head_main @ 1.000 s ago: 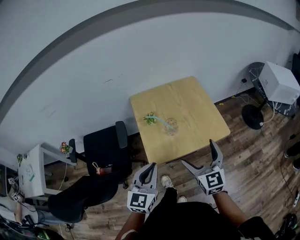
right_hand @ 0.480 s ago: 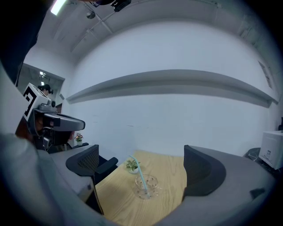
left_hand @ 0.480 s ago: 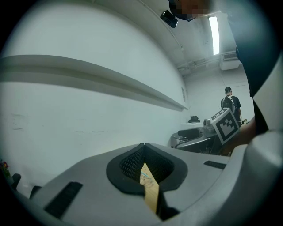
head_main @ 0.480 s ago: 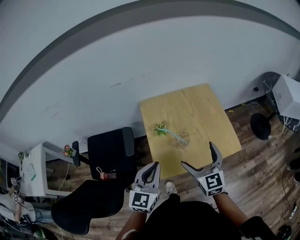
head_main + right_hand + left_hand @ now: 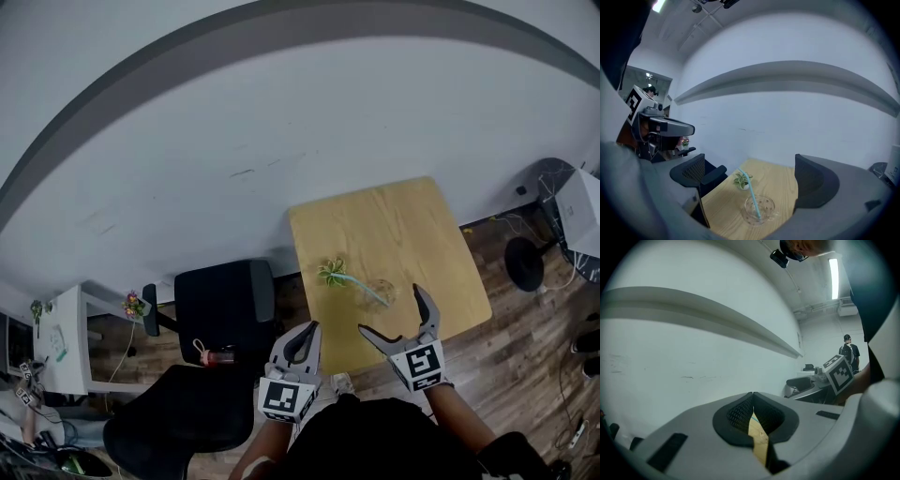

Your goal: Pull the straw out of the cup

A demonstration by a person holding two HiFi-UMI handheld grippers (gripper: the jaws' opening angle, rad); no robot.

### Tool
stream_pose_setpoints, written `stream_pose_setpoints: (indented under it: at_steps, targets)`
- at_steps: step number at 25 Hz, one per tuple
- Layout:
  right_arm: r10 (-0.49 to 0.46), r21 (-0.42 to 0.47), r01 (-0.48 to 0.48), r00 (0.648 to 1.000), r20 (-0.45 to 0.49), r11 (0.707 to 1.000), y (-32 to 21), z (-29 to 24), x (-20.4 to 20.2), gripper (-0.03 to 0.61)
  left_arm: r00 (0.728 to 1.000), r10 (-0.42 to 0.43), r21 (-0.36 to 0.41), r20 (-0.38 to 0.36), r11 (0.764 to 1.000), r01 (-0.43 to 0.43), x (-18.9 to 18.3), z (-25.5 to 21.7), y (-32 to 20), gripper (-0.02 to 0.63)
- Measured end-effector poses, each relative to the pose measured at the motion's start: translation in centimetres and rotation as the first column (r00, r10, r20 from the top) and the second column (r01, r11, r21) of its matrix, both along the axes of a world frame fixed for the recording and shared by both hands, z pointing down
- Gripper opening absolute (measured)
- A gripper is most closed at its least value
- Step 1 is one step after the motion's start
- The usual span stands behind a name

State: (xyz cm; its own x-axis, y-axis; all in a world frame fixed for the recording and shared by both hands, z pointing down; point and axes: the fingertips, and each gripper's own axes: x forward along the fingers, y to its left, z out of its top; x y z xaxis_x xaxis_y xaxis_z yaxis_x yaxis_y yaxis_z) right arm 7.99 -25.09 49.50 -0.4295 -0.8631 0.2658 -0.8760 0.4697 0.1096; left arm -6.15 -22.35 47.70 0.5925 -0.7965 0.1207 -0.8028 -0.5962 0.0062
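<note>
Head view: R gripper [image 5: 391,312] is gaping wide near cup [image 5: 381,293] w/ straw [image 5: 359,287] leaning in it, on table [image 5: 403,225]. L gripper [image 5: 302,334] is sitting pinched closed, empty.

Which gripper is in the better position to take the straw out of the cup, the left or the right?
The right gripper. Its jaws are open, and its view frames the straw and the cup between them. The left gripper is shut, and its view shows mostly the wall.
</note>
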Motion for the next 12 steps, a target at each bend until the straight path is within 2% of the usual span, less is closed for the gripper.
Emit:
stream_pose_setpoints:
  at_steps: [5,12]
  targets:
    - [-0.028,-0.044,0.025,0.998,-0.049,0.999,-2.1,2.2,-0.7,0.597,1.0,0.01,-0.005,-0.027,1.0,-0.01,-0.2,-0.4,-1.7,0.02]
    - [-0.126,-0.127,0.112,0.986,-0.11,0.986,-3.4,5.5,-1.0,0.597,0.999,-0.054,-0.034,-0.006,0.998,0.054,-0.7,0.5,-2.9,0.02]
